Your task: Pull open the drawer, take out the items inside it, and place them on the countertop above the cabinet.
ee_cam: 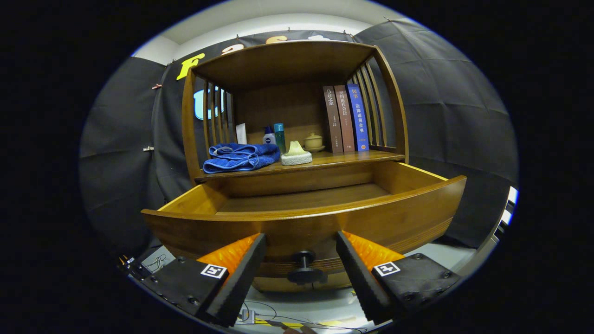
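The wooden drawer [325,218] stands pulled out toward me, and the part of its floor that I see is bare. Its dark round knob [305,269] sits between my two fingers without touching either. My gripper [301,239] is open, its black pads spread to both sides of the knob at the drawer's front. On the countertop [352,160] above the drawer lie a folded blue towel [240,157] and a pale soap on a white dish [296,155].
Further back on the countertop stand a white tube [241,133], a small bottle [269,137], a teal bottle [279,137], a lidded cup [313,141] and three upright books [346,118]. A shelf roof with slatted sides covers it. Cables lie on the floor below.
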Motion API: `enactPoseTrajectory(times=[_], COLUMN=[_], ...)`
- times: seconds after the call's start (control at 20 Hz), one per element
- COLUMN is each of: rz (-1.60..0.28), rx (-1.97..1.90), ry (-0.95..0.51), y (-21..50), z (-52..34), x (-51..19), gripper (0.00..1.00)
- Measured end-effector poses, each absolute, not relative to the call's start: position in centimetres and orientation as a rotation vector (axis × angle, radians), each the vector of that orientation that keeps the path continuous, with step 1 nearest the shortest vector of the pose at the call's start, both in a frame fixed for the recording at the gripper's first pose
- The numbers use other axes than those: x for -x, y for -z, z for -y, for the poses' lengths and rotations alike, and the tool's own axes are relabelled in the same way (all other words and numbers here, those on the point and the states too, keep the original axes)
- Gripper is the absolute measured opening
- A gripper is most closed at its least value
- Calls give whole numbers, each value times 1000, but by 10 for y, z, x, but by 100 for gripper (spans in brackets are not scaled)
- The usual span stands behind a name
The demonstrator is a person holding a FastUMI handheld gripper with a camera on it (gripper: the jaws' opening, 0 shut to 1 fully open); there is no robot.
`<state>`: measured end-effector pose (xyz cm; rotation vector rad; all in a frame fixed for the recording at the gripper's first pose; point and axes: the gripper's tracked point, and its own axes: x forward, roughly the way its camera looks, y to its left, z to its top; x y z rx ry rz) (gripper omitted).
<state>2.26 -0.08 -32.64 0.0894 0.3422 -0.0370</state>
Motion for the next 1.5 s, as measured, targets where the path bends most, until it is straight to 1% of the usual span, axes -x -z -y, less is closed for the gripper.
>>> enactPoseTrajectory(times=[0.2,0.85,1.05,1.5], rz=[-331,-361,-365,-368], rx=[-90,-79,-81,-94], ry=[40,31,31,39], y=[323,343,347,348], z=[0,6,6,8], x=[-57,-167,-187,-190], gripper=[99,100,99,98])
